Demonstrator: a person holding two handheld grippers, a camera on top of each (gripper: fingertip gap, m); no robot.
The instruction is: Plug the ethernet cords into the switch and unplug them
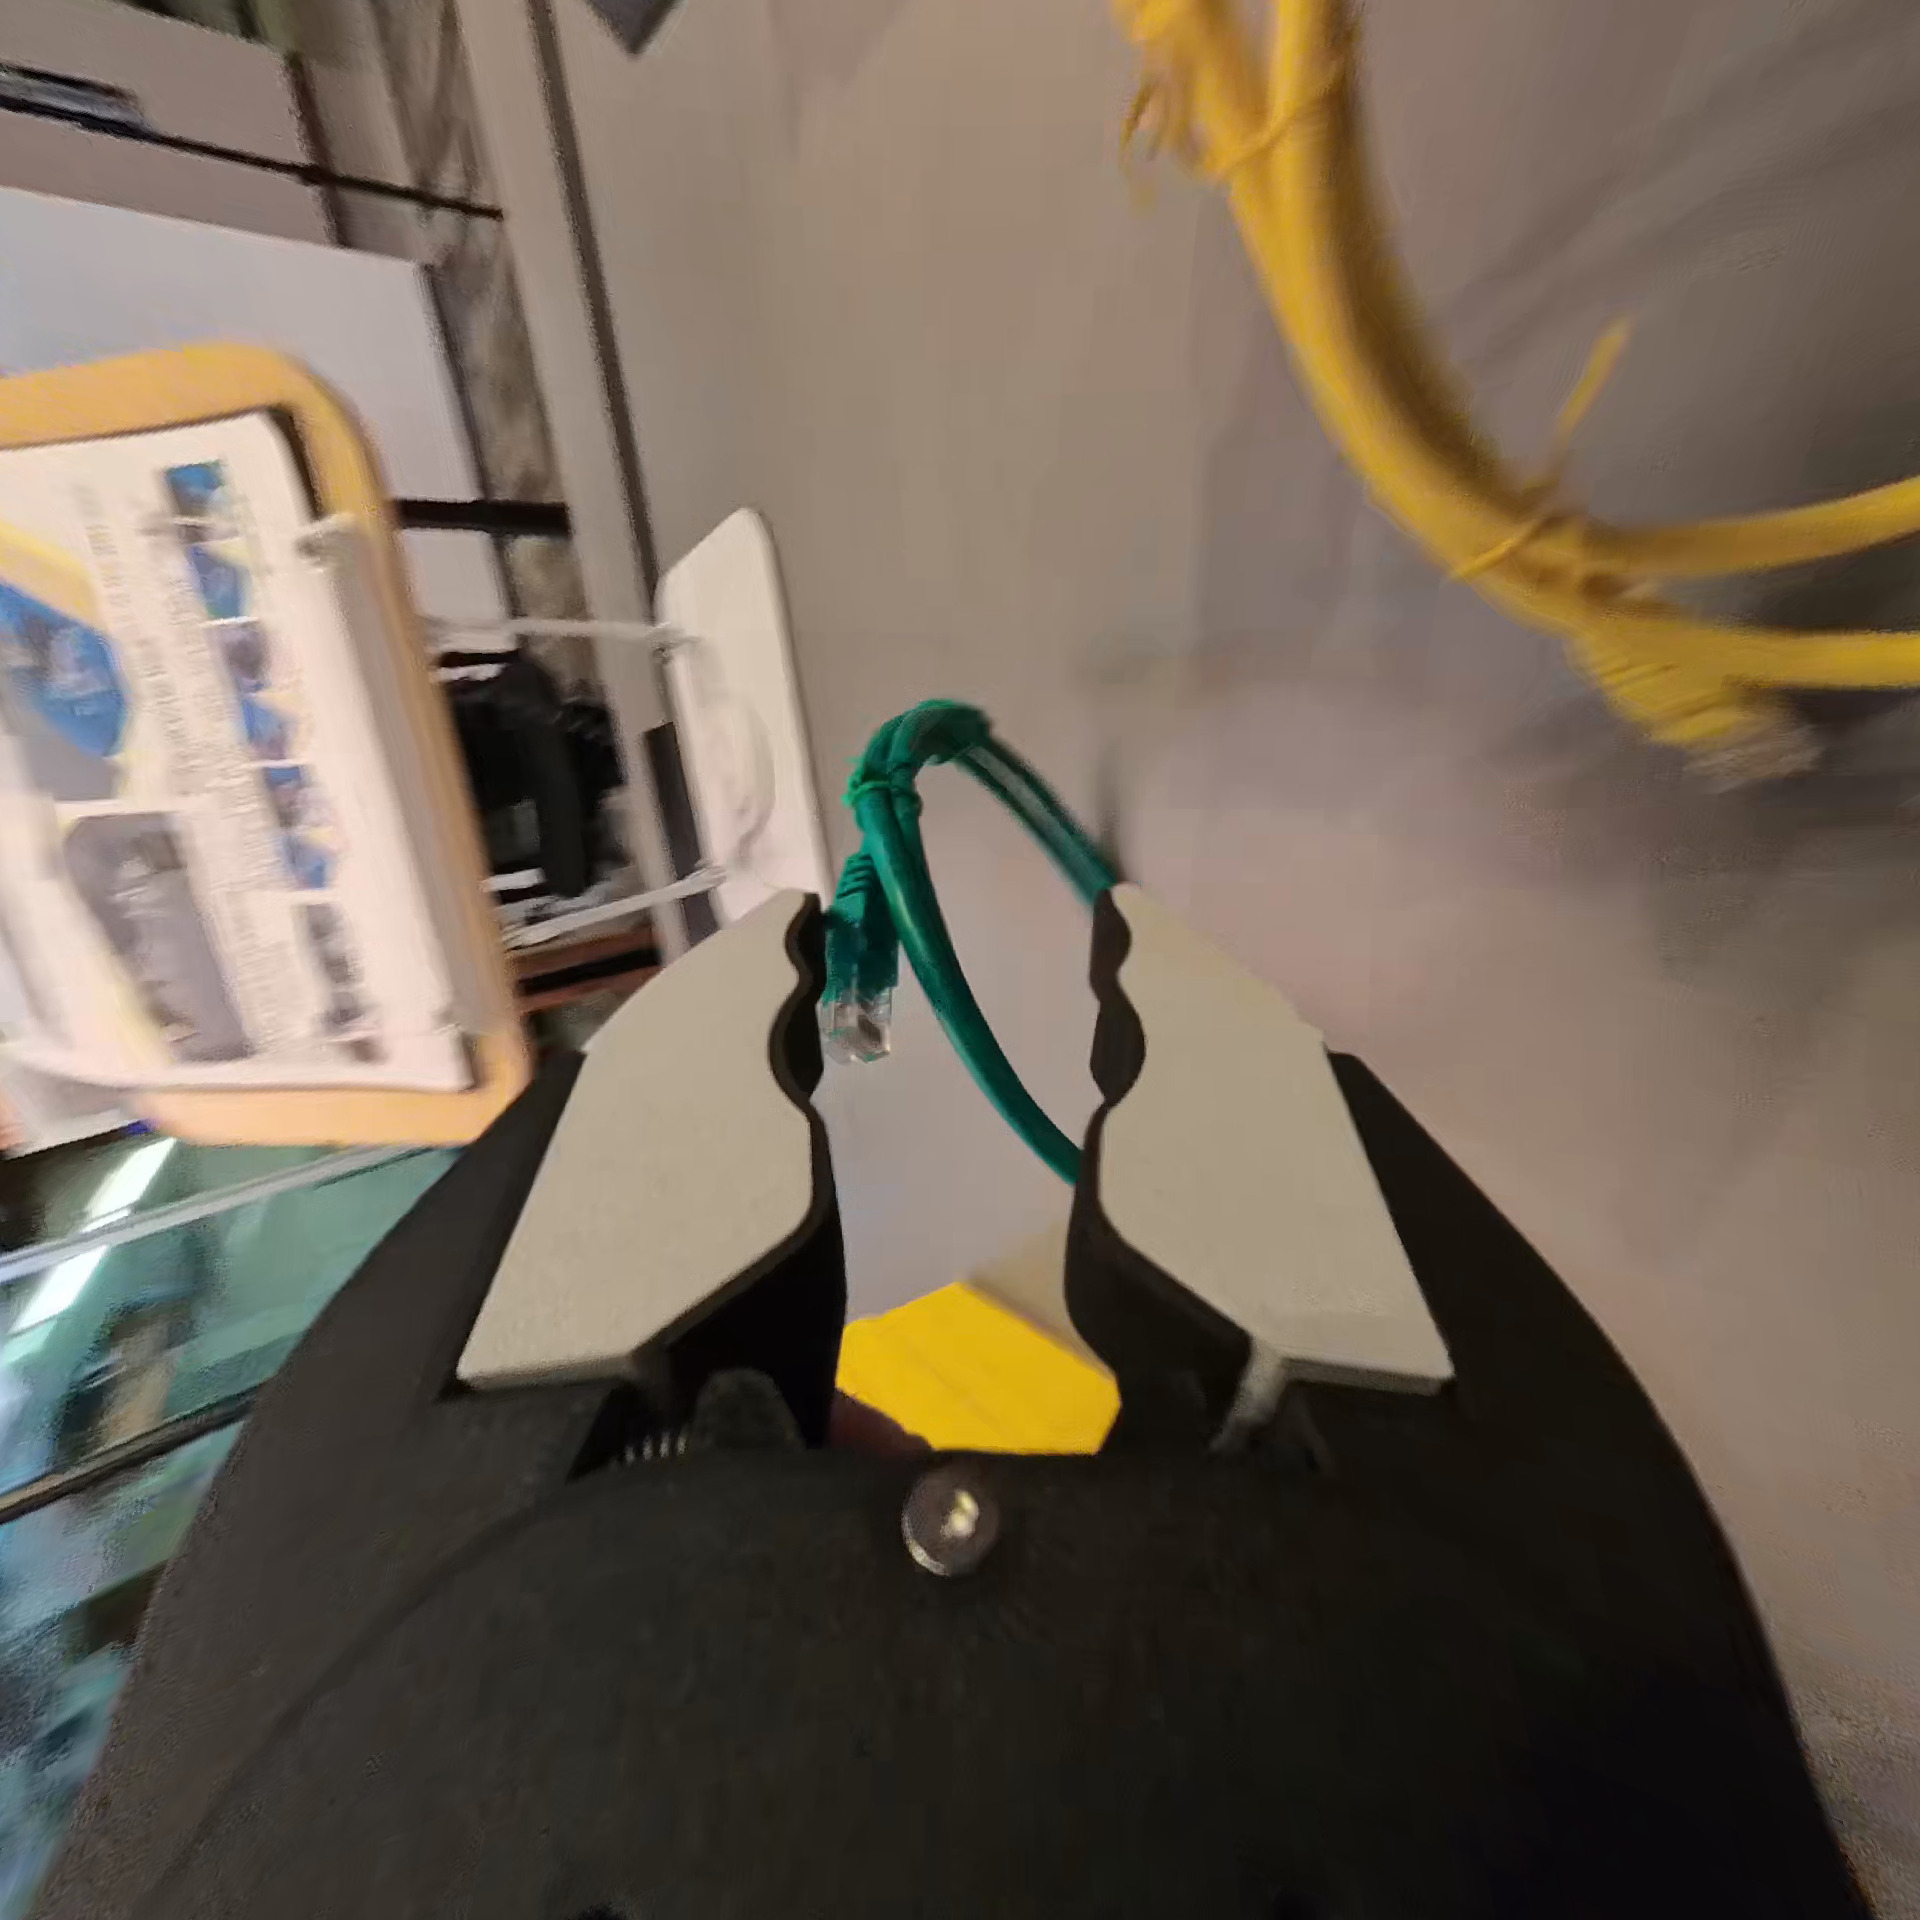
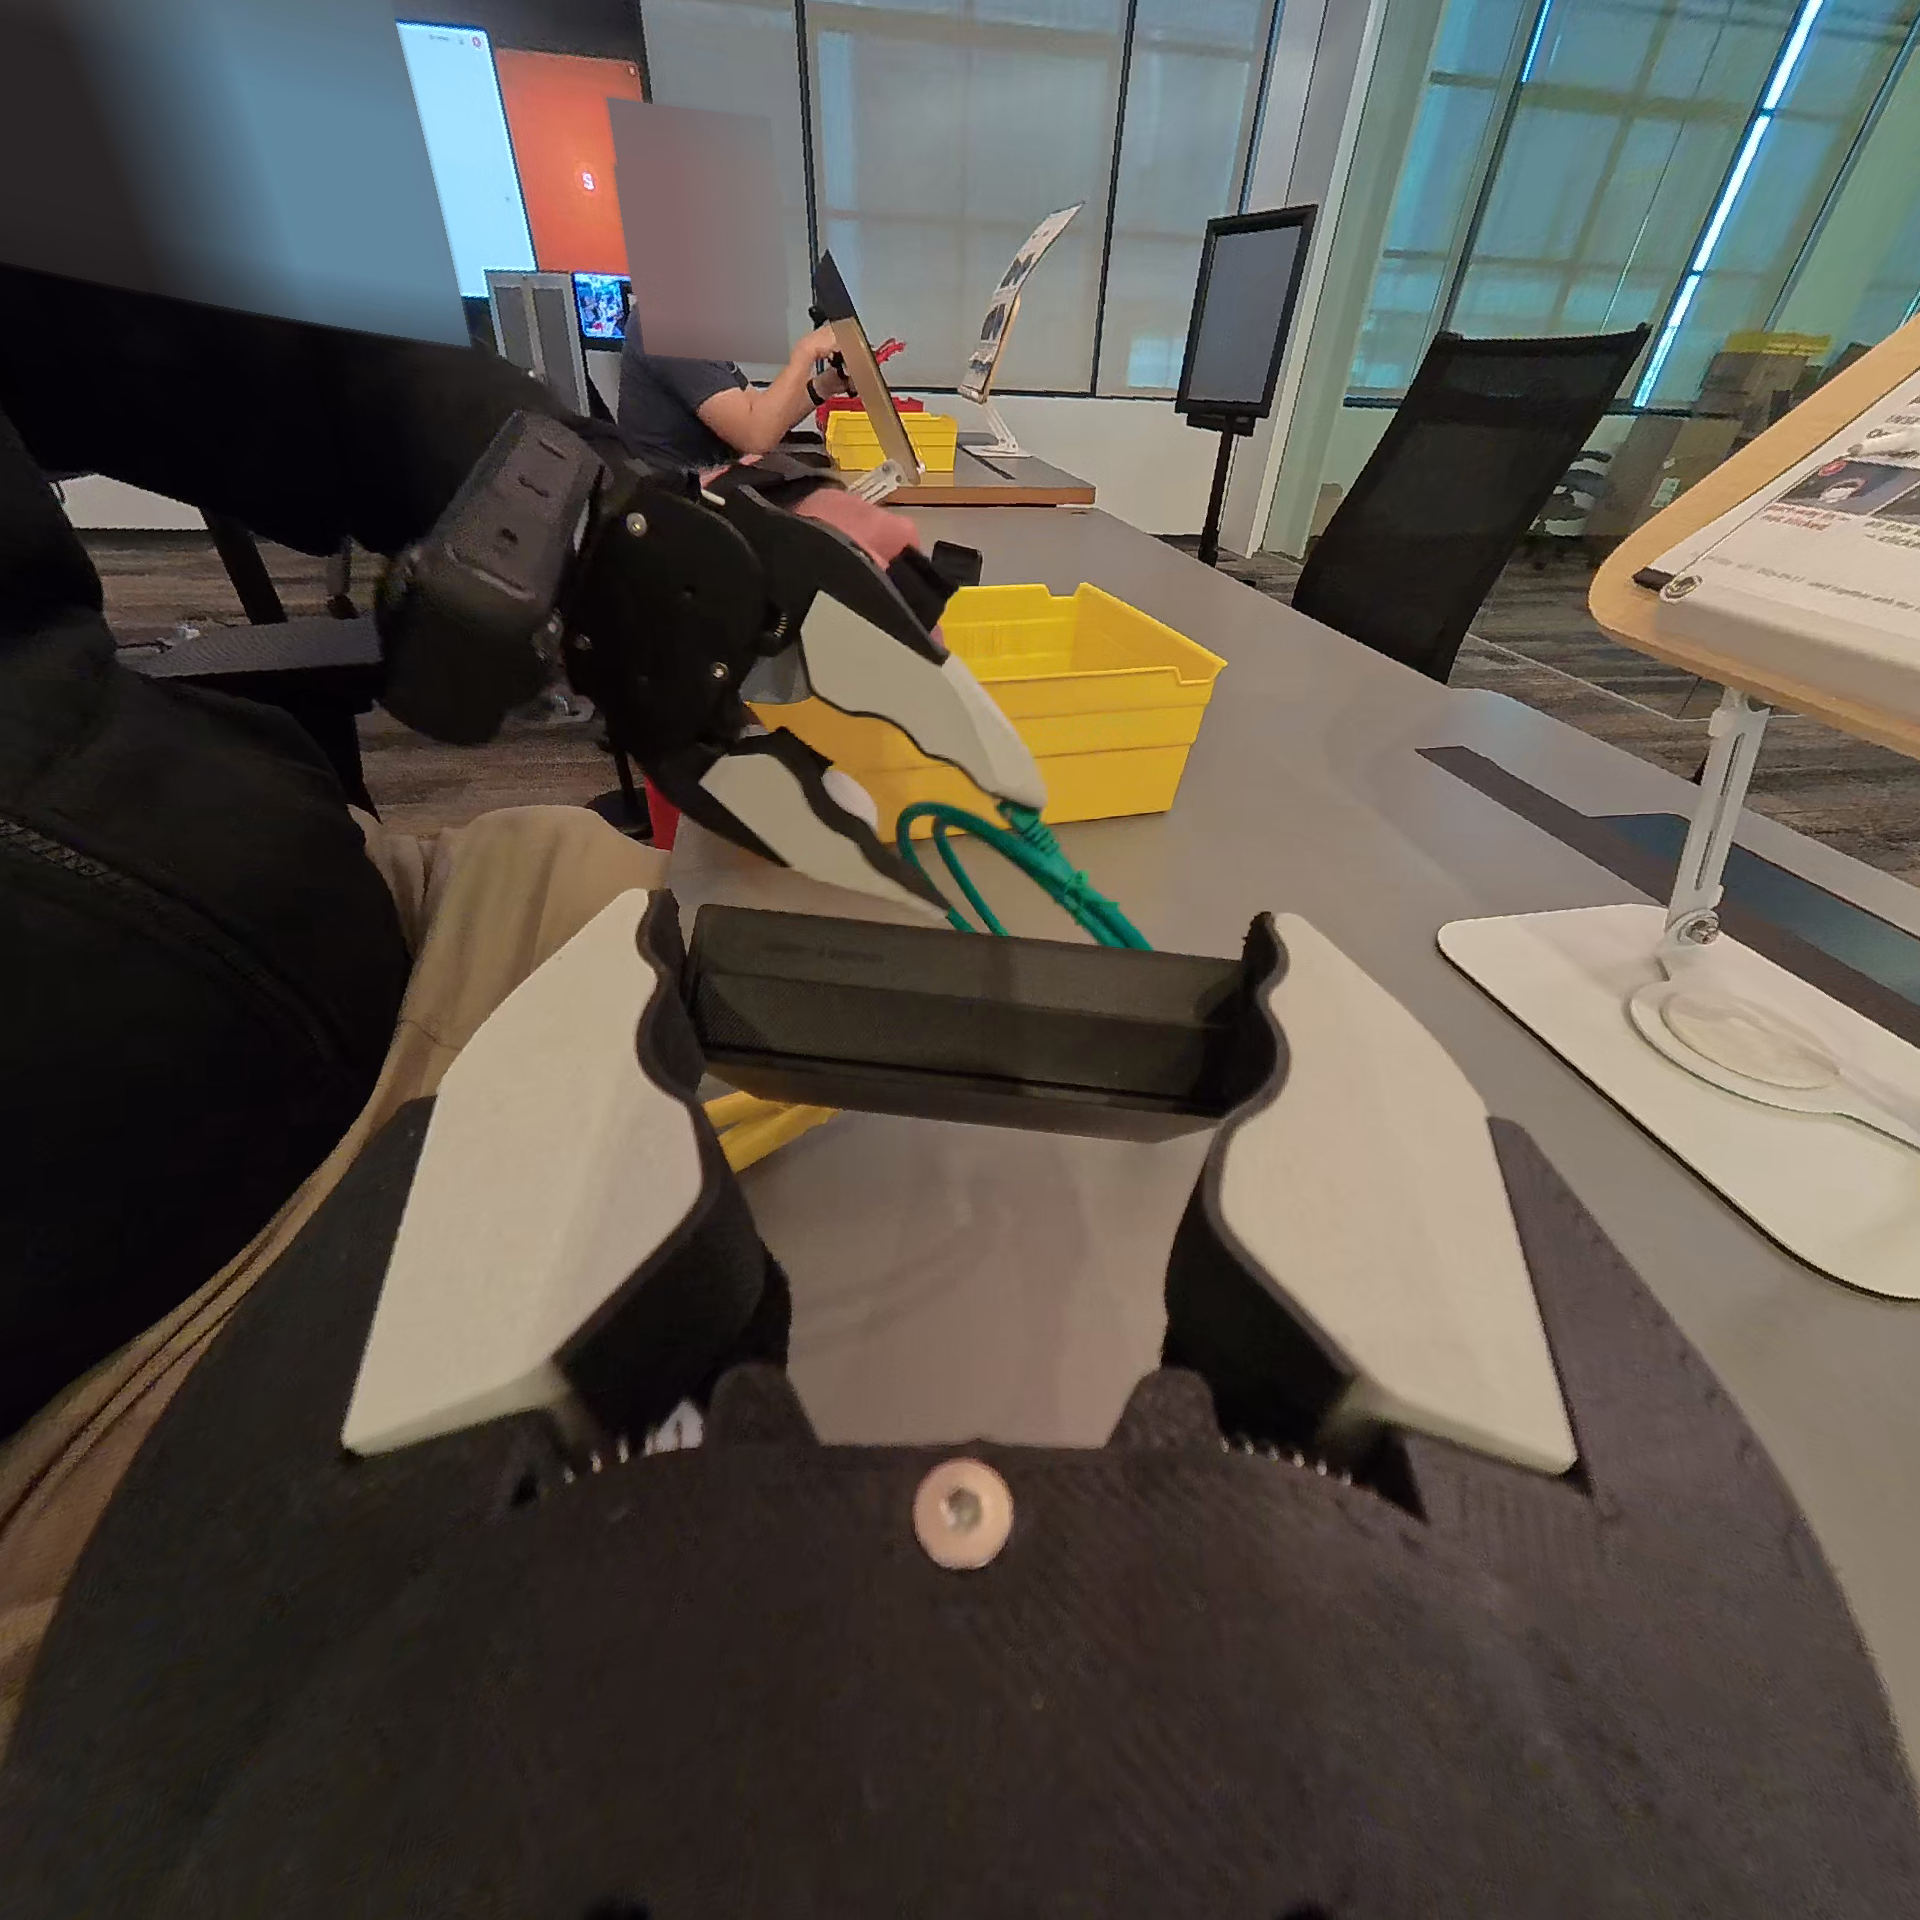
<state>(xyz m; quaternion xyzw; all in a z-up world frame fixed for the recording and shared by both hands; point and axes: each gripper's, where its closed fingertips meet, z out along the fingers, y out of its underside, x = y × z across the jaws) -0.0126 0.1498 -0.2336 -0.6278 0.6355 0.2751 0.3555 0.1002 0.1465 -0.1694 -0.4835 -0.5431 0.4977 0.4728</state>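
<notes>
In the right wrist view my right gripper (image 2: pixel 961 935) is shut on a black switch (image 2: pixel 966 1023) and holds it by its two ends just above the grey table (image 2: pixel 1330 831). Yellow cords (image 2: pixel 764 1127) lie under the switch. My left gripper (image 2: pixel 982 847) is open behind the switch, over a bundled green ethernet cord (image 2: pixel 1081 894). In the left wrist view the left gripper (image 1: pixel 956 904) is open, and the green cord (image 1: pixel 930 956) runs between its fingers. The cord's clear plug (image 1: pixel 857 1013) is beside the left finger. A yellow cord bundle (image 1: pixel 1382 416) shows blurred at the upper right.
A yellow bin (image 2: pixel 1091 686) stands on the table behind the left gripper. A tilted board with a printed sheet (image 2: pixel 1766 540) on a white stand (image 2: pixel 1558 1039) is at the right; the board also shows in the left wrist view (image 1: pixel 208 727). A black chair (image 2: pixel 1455 499) and a seated person (image 2: pixel 707 405) are farther back.
</notes>
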